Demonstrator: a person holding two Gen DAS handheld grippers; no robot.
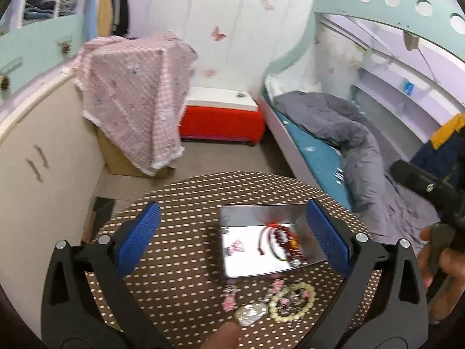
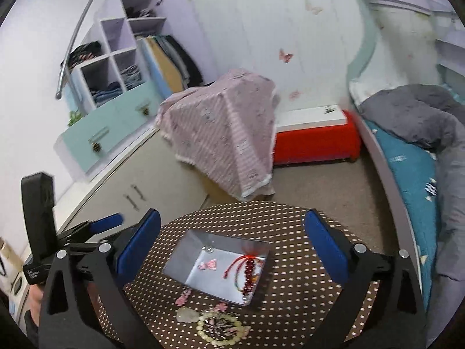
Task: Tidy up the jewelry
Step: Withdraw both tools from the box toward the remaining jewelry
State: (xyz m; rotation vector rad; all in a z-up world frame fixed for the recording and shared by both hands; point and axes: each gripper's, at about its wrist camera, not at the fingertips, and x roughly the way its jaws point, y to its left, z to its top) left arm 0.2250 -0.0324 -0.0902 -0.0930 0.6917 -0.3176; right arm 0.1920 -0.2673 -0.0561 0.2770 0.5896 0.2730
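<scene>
Jewelry (image 2: 216, 324) beside tin (image 2: 174, 264), bed (image 2: 407, 157) beyond

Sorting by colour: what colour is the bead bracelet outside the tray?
Cream-white bead bracelet, clearest in the right wrist view.

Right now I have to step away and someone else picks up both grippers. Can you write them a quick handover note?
Left gripper: open, holding nothing, above the table.
Right gripper: open, empty, also above the table.
Metal tray sits mid-table. Done: red beaded bracelet with red cord and a small pink piece lie inside it.
Left: cream bead bracelet, pale stone pendant, pink flower pieces and a thin chain inside the cream loop lie on the table near the tray's front edge. Move them into the tray.
</scene>
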